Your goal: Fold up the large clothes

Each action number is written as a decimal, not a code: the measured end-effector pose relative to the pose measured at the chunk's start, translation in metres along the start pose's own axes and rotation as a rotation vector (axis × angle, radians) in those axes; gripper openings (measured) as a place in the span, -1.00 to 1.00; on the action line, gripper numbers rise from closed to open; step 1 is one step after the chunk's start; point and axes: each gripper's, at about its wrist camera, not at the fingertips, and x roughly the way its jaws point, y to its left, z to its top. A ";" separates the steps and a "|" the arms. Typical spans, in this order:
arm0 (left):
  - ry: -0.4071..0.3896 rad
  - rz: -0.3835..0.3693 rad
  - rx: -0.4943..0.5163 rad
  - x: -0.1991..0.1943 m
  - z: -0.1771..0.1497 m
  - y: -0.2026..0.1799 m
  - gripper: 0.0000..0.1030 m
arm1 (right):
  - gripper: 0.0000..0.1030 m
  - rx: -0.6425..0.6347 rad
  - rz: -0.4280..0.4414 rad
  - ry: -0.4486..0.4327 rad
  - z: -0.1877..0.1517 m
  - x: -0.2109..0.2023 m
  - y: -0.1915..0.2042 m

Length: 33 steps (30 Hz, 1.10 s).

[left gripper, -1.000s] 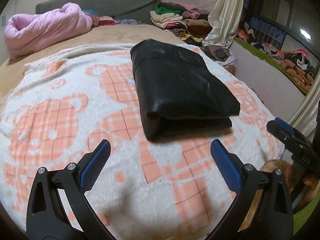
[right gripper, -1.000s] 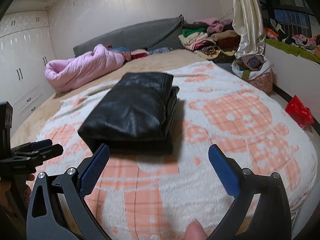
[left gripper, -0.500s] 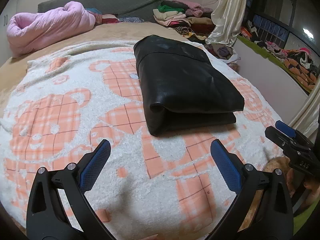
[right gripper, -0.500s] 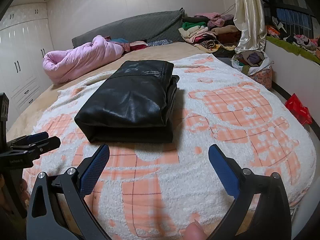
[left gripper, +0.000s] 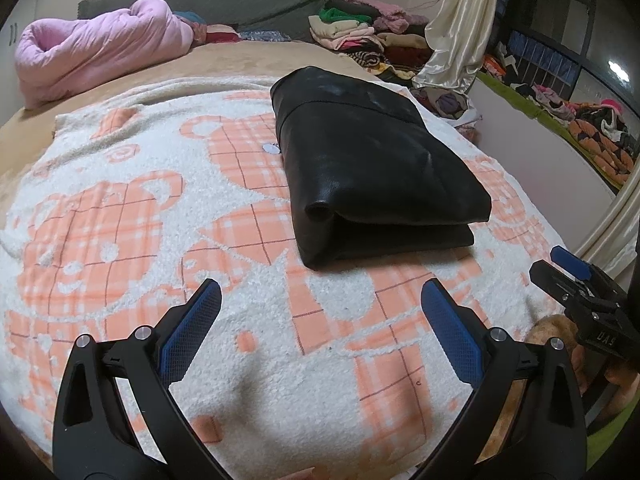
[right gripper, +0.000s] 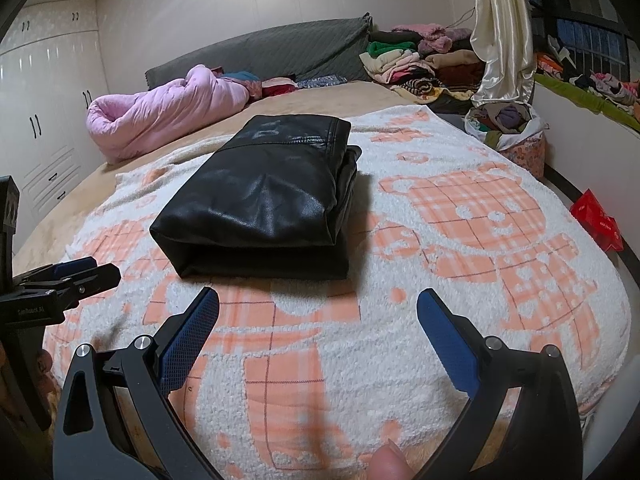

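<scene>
Already the black garment [left gripper: 372,172] lies folded in 2 thick layers on the blanket [left gripper: 120,208], ahead of both tools and touched by neither. Left gripper [left gripper: 320,332] and right gripper [right gripper: 318,334] hang spread and empty. Judging the fold finished, any tidying should press down gently, since the slick material could spring open.

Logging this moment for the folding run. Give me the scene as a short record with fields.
garment: black leather-look garment, folded into a compact stack
resting on: white and orange bear-print blanket spread on the bed
left claw: open, empty, short of the garment's near edge
right claw: open, empty, also short of the garment
contact: neither claw touches the garment
background: pink quilt bundled near the grey headboard; pile of clothes beside the curtain
</scene>
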 end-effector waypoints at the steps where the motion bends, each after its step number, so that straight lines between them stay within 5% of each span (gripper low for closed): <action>1: 0.000 0.000 0.000 0.000 0.000 0.000 0.82 | 0.91 -0.001 0.000 0.000 0.000 0.000 0.000; 33: 0.004 0.004 0.003 -0.001 -0.001 0.001 0.82 | 0.92 -0.008 0.006 0.005 -0.002 0.000 0.001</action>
